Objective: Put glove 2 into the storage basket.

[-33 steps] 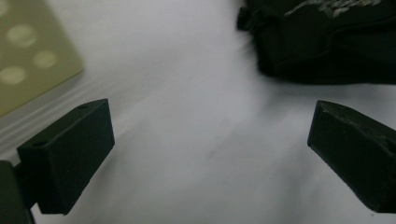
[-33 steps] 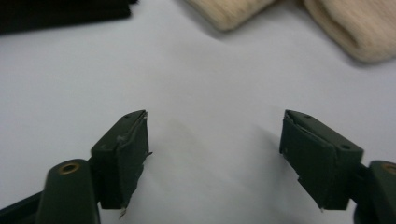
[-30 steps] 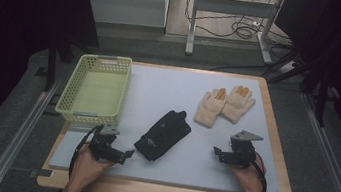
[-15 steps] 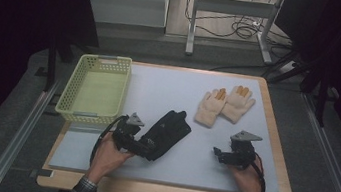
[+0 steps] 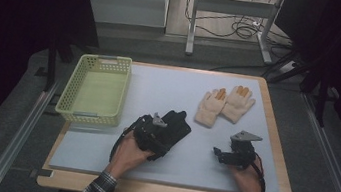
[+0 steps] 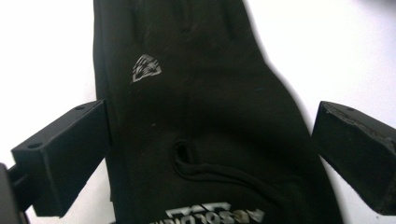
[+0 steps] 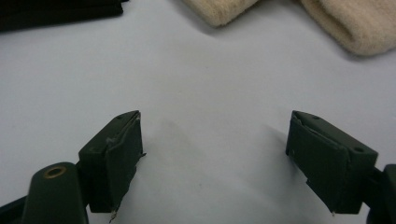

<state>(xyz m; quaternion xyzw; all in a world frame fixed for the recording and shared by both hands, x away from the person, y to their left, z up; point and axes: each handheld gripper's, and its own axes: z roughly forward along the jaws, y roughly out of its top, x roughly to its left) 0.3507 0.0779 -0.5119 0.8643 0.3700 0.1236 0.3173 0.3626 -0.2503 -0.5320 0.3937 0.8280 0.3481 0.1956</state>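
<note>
Nearest the person, the left tool sits over the black glove at the middle of the tabletop, jaws spread wide on either side of the glove's cuff end without gripping, as the left gripper view makes plain. The right tool rests released on bare tabletop. Farther off lie the cream gloves; their cuffs edge the right gripper view. The yellow basket stands far left.

Tabletop: basket at my 10 o'clock, black glove at 12, glove pair at 1.
</note>
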